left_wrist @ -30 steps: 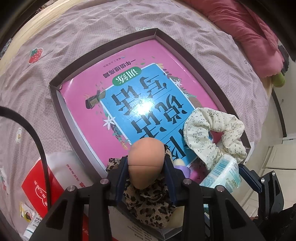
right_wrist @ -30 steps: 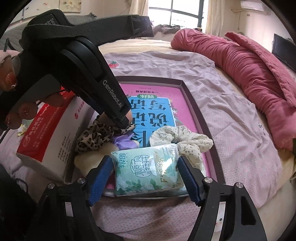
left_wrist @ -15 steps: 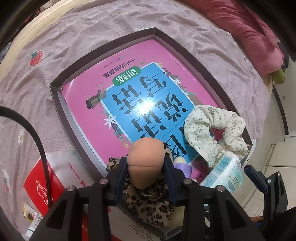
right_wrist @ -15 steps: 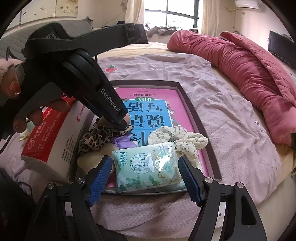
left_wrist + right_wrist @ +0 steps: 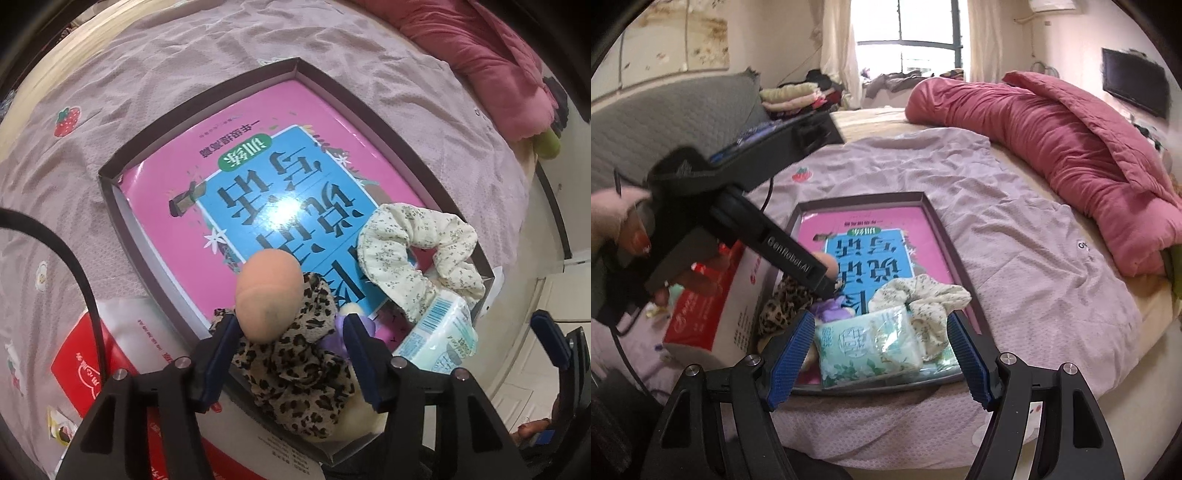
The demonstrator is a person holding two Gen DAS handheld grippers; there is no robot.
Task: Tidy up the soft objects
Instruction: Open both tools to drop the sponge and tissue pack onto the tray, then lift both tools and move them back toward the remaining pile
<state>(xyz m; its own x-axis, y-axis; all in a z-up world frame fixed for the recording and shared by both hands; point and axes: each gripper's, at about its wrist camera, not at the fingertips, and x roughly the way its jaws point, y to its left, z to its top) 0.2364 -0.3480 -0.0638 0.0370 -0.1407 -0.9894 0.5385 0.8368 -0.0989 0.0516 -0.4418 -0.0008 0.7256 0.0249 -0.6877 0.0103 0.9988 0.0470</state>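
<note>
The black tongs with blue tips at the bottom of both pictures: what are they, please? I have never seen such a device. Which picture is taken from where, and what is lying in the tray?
They are hand-held grippers, one in each hand of a person; no robot is present. Each carries a wide-angle camera looking along its two fingers, so each picture shows its own gripper at the bottom.

In the left camera, the left gripper is open around a peach sponge, which rests on a leopard scrunchie. In the right camera, the right gripper is open, with a tissue pack between its fingers, not squeezed.

All lie in a shallow tray on a bed, on top of a pink book, next to a floral scrunchie. A red and white box stands beside the tray.
</note>
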